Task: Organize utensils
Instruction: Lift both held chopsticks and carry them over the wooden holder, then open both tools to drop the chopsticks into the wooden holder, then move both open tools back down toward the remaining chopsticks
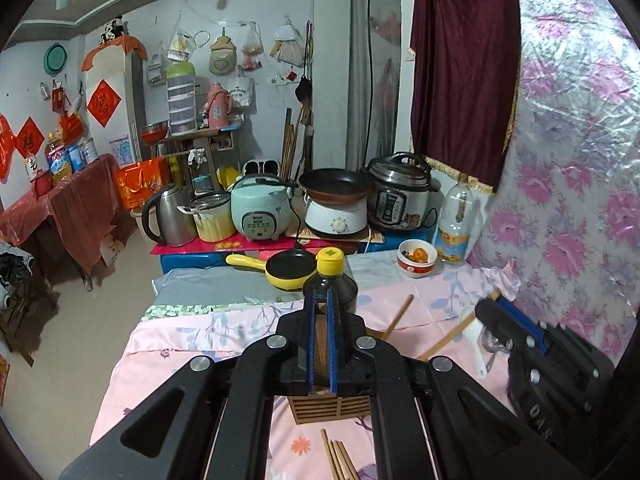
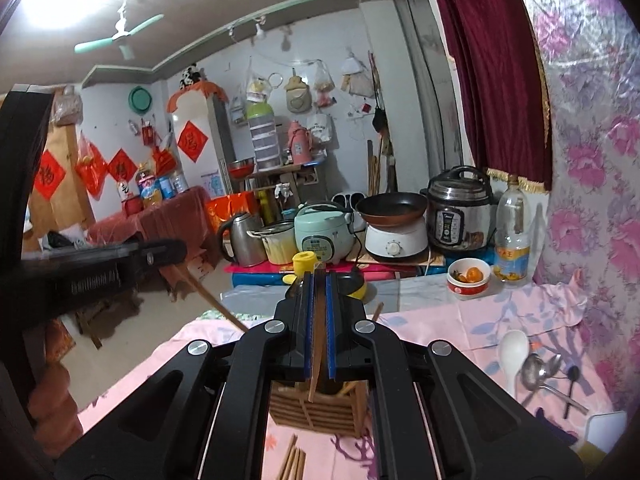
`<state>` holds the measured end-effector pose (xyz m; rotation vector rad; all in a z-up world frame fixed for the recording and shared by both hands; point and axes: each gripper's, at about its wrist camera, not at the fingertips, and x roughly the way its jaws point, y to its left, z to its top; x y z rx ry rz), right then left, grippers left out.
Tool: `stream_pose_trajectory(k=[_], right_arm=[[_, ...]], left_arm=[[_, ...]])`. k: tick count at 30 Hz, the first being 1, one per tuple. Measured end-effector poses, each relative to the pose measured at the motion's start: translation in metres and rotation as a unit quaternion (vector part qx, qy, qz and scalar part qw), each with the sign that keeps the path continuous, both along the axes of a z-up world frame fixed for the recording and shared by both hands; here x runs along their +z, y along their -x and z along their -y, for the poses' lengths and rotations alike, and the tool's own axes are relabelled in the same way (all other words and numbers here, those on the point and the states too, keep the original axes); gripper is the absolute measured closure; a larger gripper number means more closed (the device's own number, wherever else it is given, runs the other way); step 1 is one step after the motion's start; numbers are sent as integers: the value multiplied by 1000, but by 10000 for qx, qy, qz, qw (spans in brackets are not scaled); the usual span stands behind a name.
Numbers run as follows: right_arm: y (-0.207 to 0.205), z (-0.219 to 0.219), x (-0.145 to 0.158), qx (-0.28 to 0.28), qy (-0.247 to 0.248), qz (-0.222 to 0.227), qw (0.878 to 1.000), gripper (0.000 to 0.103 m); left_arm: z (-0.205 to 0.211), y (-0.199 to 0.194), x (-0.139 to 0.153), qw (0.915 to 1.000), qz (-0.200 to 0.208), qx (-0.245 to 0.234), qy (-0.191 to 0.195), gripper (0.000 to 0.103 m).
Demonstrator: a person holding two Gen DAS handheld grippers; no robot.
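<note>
Pink floral cloth covers the table (image 1: 192, 344), with kitchen appliances crowded along its far edge beneath a wall hung with bags and red paper charms. Working left to right at that far edge: a steel kettle (image 1: 170, 216), a mint rice cooker (image 1: 262, 210), a dark frying pan (image 1: 335, 185) on a white cooker base, then a pressure cooker (image 1: 398, 192) and a clear bottle (image 1: 456, 220) at about one o'clock. Nearer in, a small yellow pan (image 1: 286, 270) sits just behind a dark sauce bottle with a yellow cap (image 1: 330, 276).

Left claw (image 1: 321, 344) is clamped together on a single wooden chopstick (image 1: 321, 340), held above the slatted wooden holder (image 1: 330, 408). More chopsticks (image 1: 338, 460) lie loose on the cloth at six o'clock below it, and two others (image 1: 396, 318) lie at two o'clock.

Right claw (image 2: 319, 328) is likewise pinched shut on a chopstick (image 2: 316, 344), whose lower end hangs over the holder (image 2: 316, 416), where other sticks already stand. At four o'clock from it lie a white rice spoon (image 2: 513, 354) and metal spoons (image 2: 538, 368), just beside one another.
</note>
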<state>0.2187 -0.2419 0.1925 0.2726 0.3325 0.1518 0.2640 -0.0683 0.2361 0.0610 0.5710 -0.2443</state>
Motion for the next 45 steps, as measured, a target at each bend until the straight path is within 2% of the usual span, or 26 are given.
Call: stream_pose_trajectory(k=[4, 6, 7, 9, 10, 12, 14, 17, 22, 29, 32, 34, 37, 41, 45], right_arm=[[-28, -6, -21, -129, 60, -141, 9998, 96], [-42, -13, -40, -42, 128, -404, 9991, 92], [-47, -14, -47, 5, 127, -568, 9983, 92], [-46, -10, -57, 81, -47, -723, 9973, 91], [-43, -7, -58, 78, -97, -724, 9973, 89], [-34, -3, -55, 3, -92, -688, 9976, 84], [-23, 0, -51, -29, -98, -628, 9980, 69], [-4, 4, -47, -79, -119, -553, 9984, 53], [39, 6, -40, -233, -103, -372, 9990, 34], [92, -2, -40, -100, -1, -397, 9992, 6], [116, -7, -51, -33, 30, -491, 9988, 6], [128, -10, -65, 174, 19, -617, 9979, 6], [143, -17, -95, 362, 31, -855, 9957, 6], [149, -19, -145, 282, 118, -1319, 9908, 6], [144, -6, -181, 182, -223, -1827, 9828, 6]], left_arm=[[-2, -22, -32, 9997, -199, 84, -102, 97], [-7, -31, -51, 9990, -433, 101, -87, 96], [-10, -33, -57, 9985, -530, 106, -73, 92], [-19, -31, -65, 9980, -628, 100, -4, 67], [-23, -27, -66, 9982, -577, 149, 11, 47], [-32, -16, -63, 9987, -408, 291, 28, 35], [-40, -5, -59, 9987, -375, 323, 111, 27], [-51, 8, -56, 9979, -413, 393, 292, 15], [-69, 39, -58, 9961, -539, 530, 447, 12], [-82, 87, -77, 9947, -622, 773, 274, 6], [-85, 106, -93, 9939, -739, 796, 190, 6], [-85, 120, -115, 9926, -940, 760, 151, 6], [-83, 135, -151, 9898, -1233, 712, -20, 6], [-85, 145, -203, 9830, -1703, 677, -95, 6], [-85, 146, -241, 9753, -2120, 608, -122, 6]])
